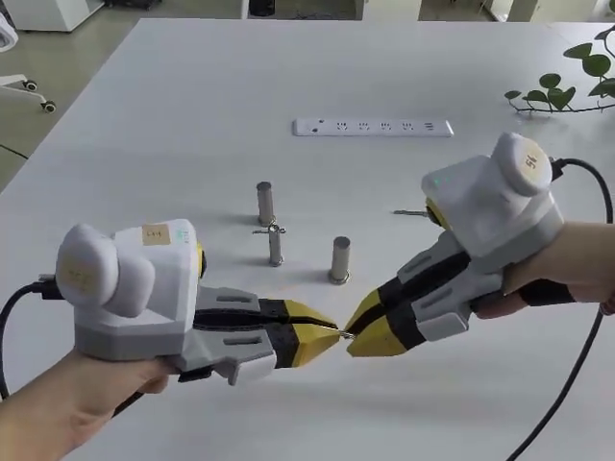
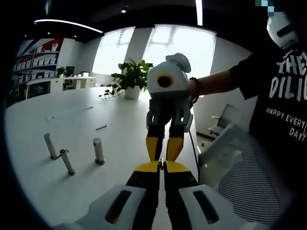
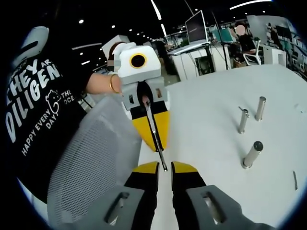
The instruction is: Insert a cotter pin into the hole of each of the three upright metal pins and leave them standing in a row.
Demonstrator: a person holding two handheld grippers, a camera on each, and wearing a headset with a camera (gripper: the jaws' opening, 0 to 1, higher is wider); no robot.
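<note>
Where the two tools meet tip to tip low in the head view, a thin cotter pin (image 3: 156, 134) bridges them. The left tool (image 1: 327, 336) comes in from nine o'clock and is clenched on that cotter pin, which runs along the seam of its yellow jaws and sticks out past their tips. The right tool (image 1: 357, 334) comes in from two o'clock. The pin's free end sits in the narrow gap between its jaws, and I cannot tell whether they pinch it.

Beyond the tips, three posts stand upright on the white table (image 1: 192, 96). The nearest metal pin (image 1: 340, 259) is at twelve o'clock from the tips. The middle metal pin (image 1: 276, 248) is at ten o'clock from that one and carries a second cotter pin (image 1: 269, 229) crosswise near its top. The far metal pin (image 1: 265, 204) stands just past it at twelve o'clock. A loose cotter pin (image 1: 411, 212) lies flat at two o'clock from the nearest post, and a power strip (image 1: 373, 127) lies farther off at twelve o'clock.
</note>
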